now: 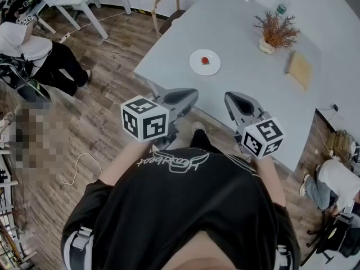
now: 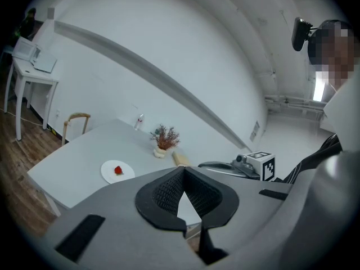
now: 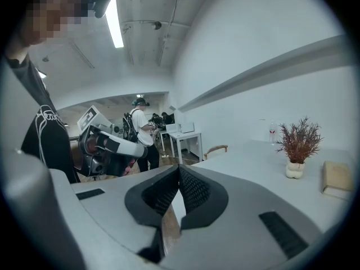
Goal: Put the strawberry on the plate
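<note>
**Strawberry on the plate, both grippers held off the table**

In my head view, the red strawberry (image 1: 205, 60) sits near the middle of the round white plate (image 1: 195, 67). The plate lies on the pale grey table (image 1: 242, 27), close to its nearest corner. The table's near edge runs diagonally between the plate and my grippers. The left gripper (image 1: 193, 94) and right gripper (image 1: 229, 98) hang side by side in front of my chest, apart from each other, over the wooden floor (image 1: 107, 111) and short of that edge. In each gripper view the fingertips are pressed together with nothing between them. Bare tabletop surrounds the plate on every side. A dried plant in a small pot (image 1: 275, 34) and a flat tan block (image 1: 300, 69) sit well apart from the plate, toward the right side. A wooden chair (image 1: 167, 7) stands at the table's far left edge, and a white cable (image 1: 79, 167) loops on the floor to my left
</note>
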Available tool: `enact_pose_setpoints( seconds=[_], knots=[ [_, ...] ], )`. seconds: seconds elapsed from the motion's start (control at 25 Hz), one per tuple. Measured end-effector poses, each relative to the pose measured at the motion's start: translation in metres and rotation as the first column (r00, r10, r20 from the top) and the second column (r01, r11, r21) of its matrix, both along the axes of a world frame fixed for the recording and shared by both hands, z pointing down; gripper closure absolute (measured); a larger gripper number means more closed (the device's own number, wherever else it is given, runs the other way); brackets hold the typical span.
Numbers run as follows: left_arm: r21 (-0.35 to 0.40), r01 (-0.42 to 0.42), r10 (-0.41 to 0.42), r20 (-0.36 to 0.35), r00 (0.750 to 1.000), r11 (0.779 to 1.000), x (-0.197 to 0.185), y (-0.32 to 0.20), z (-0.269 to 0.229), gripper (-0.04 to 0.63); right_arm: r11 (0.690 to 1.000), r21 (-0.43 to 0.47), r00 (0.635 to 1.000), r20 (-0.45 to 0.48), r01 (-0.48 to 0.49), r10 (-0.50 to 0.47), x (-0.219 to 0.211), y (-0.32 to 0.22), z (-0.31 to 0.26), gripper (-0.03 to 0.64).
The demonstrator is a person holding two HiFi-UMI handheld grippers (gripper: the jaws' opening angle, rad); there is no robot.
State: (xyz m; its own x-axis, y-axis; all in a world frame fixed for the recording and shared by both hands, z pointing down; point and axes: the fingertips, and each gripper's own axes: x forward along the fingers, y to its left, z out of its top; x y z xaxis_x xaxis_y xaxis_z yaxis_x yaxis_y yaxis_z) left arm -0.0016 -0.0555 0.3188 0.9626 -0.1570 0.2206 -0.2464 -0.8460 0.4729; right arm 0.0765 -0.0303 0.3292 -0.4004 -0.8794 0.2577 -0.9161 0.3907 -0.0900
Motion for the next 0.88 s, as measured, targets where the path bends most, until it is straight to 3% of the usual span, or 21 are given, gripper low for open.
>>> enact_pose_setpoints(
  seconds=[0.88],
  knots=[
    [0.019,0.003,-0.003,0.020,1.000,1.000,0.0085,-0.0037,0.0042,0.589,1.000,-0.015,1.000,-0.004,0.012,-0.012,0.0024,-0.0044,0.0057,0.609]
  ],
)
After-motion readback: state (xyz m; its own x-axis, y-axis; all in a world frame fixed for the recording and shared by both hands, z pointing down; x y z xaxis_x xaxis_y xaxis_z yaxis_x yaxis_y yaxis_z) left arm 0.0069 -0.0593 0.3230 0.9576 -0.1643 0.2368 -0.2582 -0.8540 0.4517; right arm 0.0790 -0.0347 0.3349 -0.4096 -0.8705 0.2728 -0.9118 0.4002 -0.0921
